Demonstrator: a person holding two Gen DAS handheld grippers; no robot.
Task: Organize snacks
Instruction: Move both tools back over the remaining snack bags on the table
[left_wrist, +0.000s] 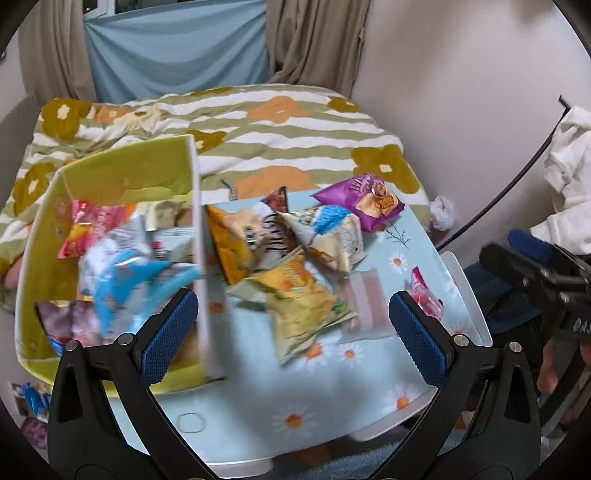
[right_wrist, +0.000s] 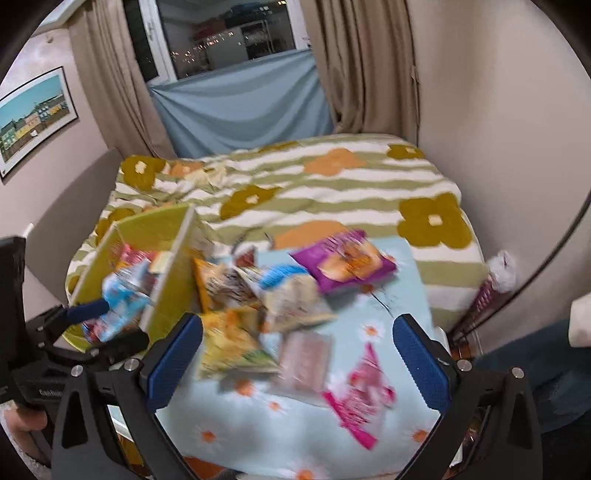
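Left gripper (left_wrist: 291, 334) fingers (left_wrist: 168, 332) spread wide over snack packets (left_wrist: 295, 314) — green box (left_wrist: 122, 173) alongside, already holding several.

No legible text on anything.

My left gripper (left_wrist: 291, 332) and right gripper (right_wrist: 297, 363) look alike: black plastic frames with triangular cut-outs, silver screw heads at the joints, and blue textured pads (left_wrist: 168, 338) on the fingers. White lettering, partly cut off, marks each gripper's black body.
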